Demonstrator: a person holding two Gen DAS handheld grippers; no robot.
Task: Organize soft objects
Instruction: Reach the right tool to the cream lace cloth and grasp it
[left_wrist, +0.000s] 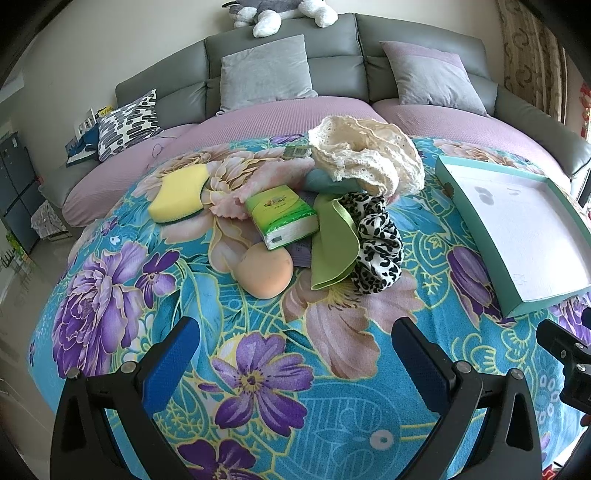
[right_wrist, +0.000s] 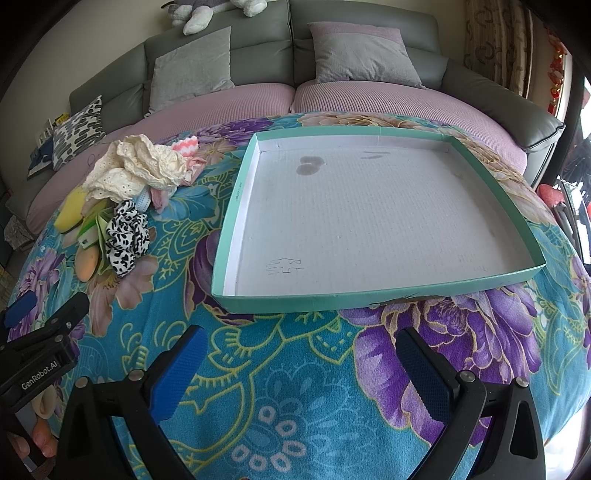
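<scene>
Left wrist view, nearest first: left gripper (left_wrist: 295, 354) has its jaws spread wide and nothing between them, held low over the flowered blanket (left_wrist: 258, 369) and aimed at the pile. Judgement: it is lined up to take the first item, and the wide spread suits bulky soft things.

Next out, the pile itself. Closest is a peach sponge (left_wrist: 266, 271), touching a green tissue pack (left_wrist: 282, 216) that rests partly on it. Just beside these lie a green cloth (left_wrist: 332, 247) and a black-and-white scrunchie (left_wrist: 376, 243), overlapping. A yellow sponge (left_wrist: 179, 194) sits apart to the left. Behind, a cream lace garment (left_wrist: 365, 157) is heaped on top of other cloth I cannot identify. All lie loose on the blanket, none sorted.

Right wrist view: right gripper (right_wrist: 299, 365) is likewise spread apart and holding nothing, facing the teal tray (right_wrist: 236, 236). The tray sits flat on the blanket, well to the right of the pile, with only stains and pen marks on its white floor. Judgement: it is the intended container, kept clear of the heap so each piece can be laid down separately; task not yet begun.

Farthest: grey sofa (left_wrist: 332, 33) with grey cushions (left_wrist: 264, 72), a patterned pillow (left_wrist: 127, 123) and a plush toy (left_wrist: 280, 13) on the backrest.

Risk, as judgement: the overlapping cloth and scrunchie may come up together.
</scene>
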